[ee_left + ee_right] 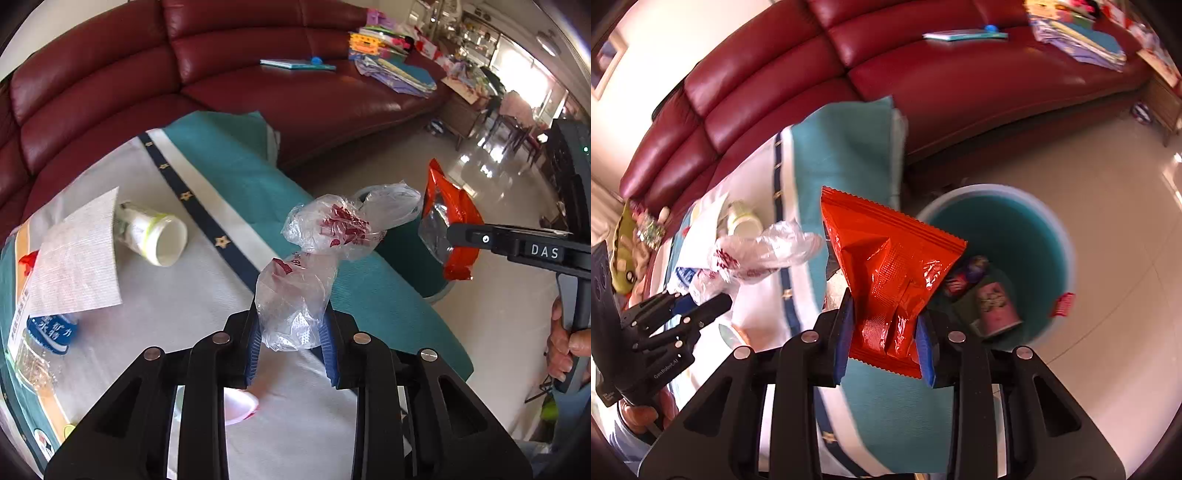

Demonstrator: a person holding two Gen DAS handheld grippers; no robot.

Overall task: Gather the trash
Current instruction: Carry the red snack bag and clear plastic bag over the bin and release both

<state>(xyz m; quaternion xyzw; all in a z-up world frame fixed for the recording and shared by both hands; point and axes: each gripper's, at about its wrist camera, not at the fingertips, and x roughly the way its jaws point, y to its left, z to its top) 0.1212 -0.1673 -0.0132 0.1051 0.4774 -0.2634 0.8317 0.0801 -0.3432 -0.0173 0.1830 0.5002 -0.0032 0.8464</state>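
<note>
My left gripper [291, 332] is shut on a crumpled clear plastic bag [325, 251] with red print and holds it above the table's right edge. It also shows in the right wrist view [701, 306] with the bag [761, 251]. My right gripper [886, 332] is shut on an orange-red snack wrapper [890, 273], beside the rim of the teal trash bin [1049, 236]. The wrapper [454, 225] and right gripper [458, 232] show in the left wrist view, in front of the bin [402, 251]. The bin holds a pink cup [997, 306] and other wrappers.
On the table's cloth [207, 288] lie a tipped paper cup [155, 236], a paper sheet [77, 262], a plastic bottle with a blue label [48, 339] and a small pink-rimmed cup [240, 406]. A dark red sofa [147, 66] with books stands behind. Tiled floor lies right.
</note>
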